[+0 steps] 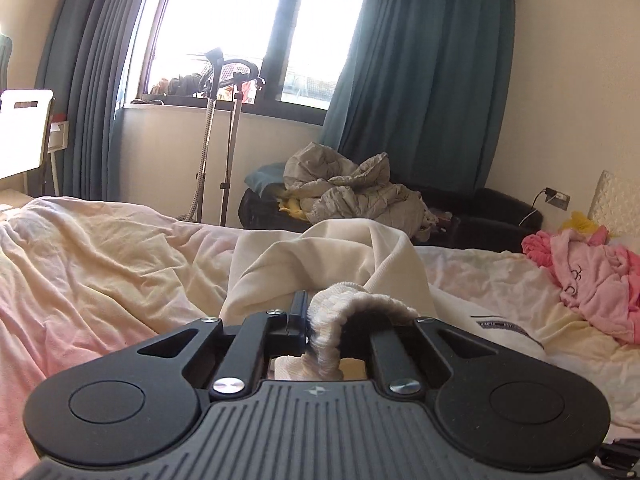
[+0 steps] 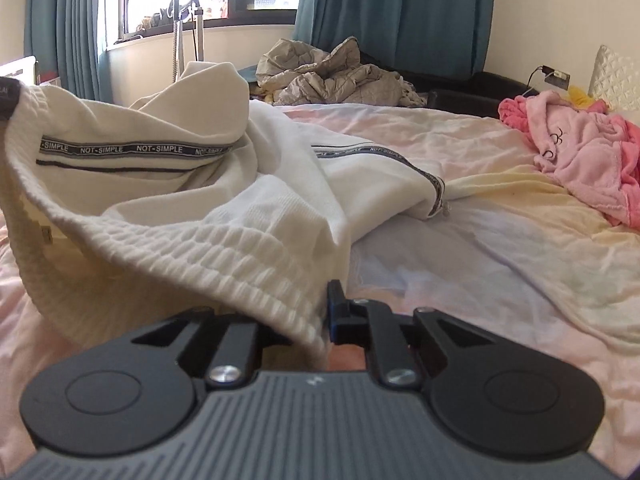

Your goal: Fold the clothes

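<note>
Left wrist view: the ribbed hem of the white garment [image 1: 352, 276] is pinched in the left gripper [image 1: 316, 320]. The right gripper [image 2: 324, 312] is clamped on the same hem, fabric trailing ahead-left over the bed [image 2: 500, 248]. Farther right, a pink garment [image 2: 580, 148] is seen. A shallow pinch could be lost if pulled.

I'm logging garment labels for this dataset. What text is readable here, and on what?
"NOT-SIMPLE", repeated along the dark tape on the white garment.
The tape's second run is too blurred to read.
The same tape in the left wrist view is unreadable.
</note>
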`<state>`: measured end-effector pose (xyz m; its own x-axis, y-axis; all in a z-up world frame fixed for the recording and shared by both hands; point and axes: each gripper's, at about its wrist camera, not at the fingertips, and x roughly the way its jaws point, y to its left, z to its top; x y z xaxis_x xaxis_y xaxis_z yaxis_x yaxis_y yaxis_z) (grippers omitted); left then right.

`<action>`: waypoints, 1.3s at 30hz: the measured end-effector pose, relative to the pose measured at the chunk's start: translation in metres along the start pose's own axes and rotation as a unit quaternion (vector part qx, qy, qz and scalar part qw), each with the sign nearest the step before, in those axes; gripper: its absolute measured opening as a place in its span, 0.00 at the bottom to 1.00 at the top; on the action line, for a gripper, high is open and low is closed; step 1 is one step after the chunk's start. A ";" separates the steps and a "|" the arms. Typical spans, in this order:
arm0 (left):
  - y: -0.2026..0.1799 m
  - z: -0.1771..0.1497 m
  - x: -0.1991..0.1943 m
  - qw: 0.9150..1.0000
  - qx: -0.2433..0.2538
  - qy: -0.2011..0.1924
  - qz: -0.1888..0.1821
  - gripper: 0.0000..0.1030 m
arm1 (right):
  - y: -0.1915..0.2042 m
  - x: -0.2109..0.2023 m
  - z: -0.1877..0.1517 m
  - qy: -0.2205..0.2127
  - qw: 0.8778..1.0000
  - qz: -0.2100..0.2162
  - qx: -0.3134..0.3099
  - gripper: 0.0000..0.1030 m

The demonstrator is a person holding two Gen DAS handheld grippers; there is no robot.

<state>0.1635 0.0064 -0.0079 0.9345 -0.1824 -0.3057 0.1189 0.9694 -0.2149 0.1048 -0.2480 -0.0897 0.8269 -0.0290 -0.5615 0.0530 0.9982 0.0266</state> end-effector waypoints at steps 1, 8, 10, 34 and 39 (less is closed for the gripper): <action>0.002 0.012 -0.003 1.000 -0.010 -0.005 -0.005 0.11 | -0.001 -0.005 0.001 0.000 1.000 0.018 0.020 0.12; 0.026 0.103 -0.033 0.997 -0.042 -0.050 -0.028 0.11 | 0.049 -0.080 0.006 -0.053 0.987 0.126 0.086 0.11; 0.040 0.125 -0.042 0.997 -0.042 -0.060 -0.025 0.10 | 0.080 -0.104 0.003 -0.075 0.978 0.163 0.103 0.12; 0.443 0.122 0.024 0.965 -0.135 0.017 0.226 0.11 | 0.452 -0.020 0.014 -0.038 0.915 0.401 0.032 0.18; 0.459 0.108 0.029 0.967 -0.147 0.025 0.209 0.11 | 0.450 -0.013 0.024 -0.022 0.911 0.411 0.035 0.23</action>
<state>0.2809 0.4635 -0.0152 0.8624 0.1998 -0.4651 -0.3720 0.8733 -0.3146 0.1313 0.2003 -0.0499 0.6246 0.7233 -0.2945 -0.5596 0.6776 0.4772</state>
